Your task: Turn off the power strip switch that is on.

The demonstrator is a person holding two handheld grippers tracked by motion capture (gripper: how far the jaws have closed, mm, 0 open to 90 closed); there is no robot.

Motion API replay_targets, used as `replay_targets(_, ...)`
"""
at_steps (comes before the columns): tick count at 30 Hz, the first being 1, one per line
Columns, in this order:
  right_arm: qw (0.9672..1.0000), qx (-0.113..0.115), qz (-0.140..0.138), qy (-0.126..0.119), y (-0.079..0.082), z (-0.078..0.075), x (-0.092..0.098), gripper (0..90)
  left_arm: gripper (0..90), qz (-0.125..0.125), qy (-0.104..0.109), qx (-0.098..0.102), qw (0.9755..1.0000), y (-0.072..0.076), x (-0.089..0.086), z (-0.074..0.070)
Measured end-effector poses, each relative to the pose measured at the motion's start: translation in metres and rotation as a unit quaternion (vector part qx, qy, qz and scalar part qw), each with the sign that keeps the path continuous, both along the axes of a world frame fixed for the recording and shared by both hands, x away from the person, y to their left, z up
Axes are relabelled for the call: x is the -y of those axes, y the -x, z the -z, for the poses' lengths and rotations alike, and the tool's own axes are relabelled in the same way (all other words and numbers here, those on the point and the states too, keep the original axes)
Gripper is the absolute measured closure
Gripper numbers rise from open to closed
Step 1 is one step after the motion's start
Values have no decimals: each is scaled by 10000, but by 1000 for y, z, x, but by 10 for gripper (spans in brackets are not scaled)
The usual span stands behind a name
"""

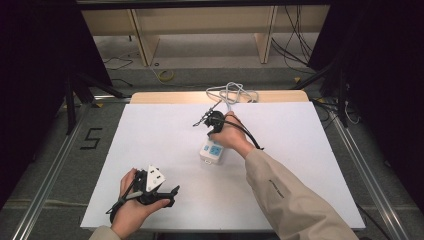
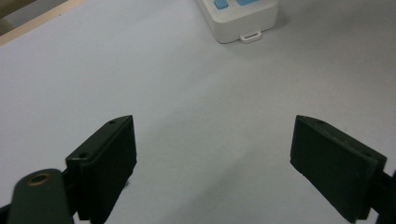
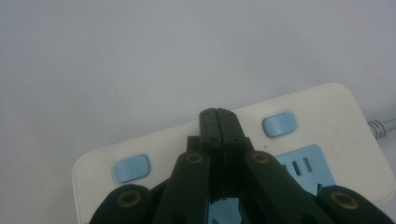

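Power strip under the closed right claw.
The strip is lying flat on the white tabletop, directly beneath the right claw, whose jaws are pressing together between two blue buttons. The left claw is resting well apart from the strip, jaws spread wide, holding nothing.

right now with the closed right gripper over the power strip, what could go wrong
1. The right gripper has its jaws shut with the tips over the power strip, between two blue buttons. A small drift could press the wrong button or none.
2. The strip lies loose on the white table, and the open left gripper is well away from it. A sideways push may slide it.
3. Its cable lies coiled at the far edge and could tug the strip.
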State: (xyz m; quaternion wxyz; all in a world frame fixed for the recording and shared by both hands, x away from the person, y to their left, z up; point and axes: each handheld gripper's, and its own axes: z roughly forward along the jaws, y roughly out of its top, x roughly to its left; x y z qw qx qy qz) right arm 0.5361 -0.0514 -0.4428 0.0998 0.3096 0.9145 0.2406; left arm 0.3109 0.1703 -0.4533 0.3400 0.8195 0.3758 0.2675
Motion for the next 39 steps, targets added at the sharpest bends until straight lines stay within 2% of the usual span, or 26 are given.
replay_targets(9,10000,46,-39,53,-1,1,-1,900,141,-5,0,-7,10000,0,0,0)
replay_targets(11,10000,-14,-14,47,-1,0,-1,900,140,-1,-11,-15,10000,-1,0,0)
replay_targets(18,9997,138,-75,183,0,1,-1,900,141,0,-20,-15,10000,-1,0,0)
replay_targets(35,9997,186,-32,129,1,2,-1,900,141,0,-7,-9,10000,-1,2,1)
replay_targets(37,9998,134,-19,136,1,1,-1,900,141,-3,-17,-1,10000,-1,1,1)
replay_targets(38,9996,212,-91,148,1,2,0,900,141,-11,-4,0,10000,0,1,1)
replay_targets(39,9997,197,-73,141,1,2,0,900,141,-12,-8,5,10000,-1,1,1)
